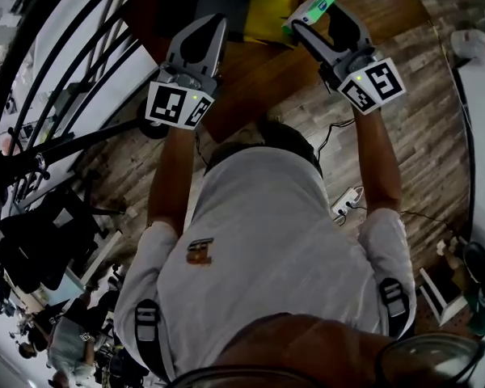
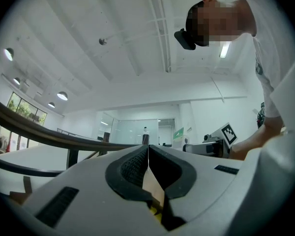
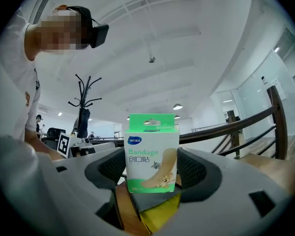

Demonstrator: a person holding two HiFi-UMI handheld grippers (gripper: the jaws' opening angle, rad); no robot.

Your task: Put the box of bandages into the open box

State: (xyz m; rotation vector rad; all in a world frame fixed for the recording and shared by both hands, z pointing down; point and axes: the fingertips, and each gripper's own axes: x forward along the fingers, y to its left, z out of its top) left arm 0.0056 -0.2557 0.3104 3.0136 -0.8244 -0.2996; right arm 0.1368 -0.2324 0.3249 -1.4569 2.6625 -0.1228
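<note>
Green-and-white bandage box [image 3: 152, 154], yellow box [image 1: 271, 13], grey black-padded left tool [image 2: 148, 156] and right tool [image 3: 152, 173], black-and-white marker cubes [image 1: 178, 105].

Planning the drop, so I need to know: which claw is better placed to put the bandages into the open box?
Right. The right claw is shut on the bandage box, held upright close to the open box with its yellow inside. The left claw is shut and holds nothing.

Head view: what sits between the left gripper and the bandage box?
In the head view, a yellow and dark grey object on the wooden table shows between the left gripper and bandage box.
</note>
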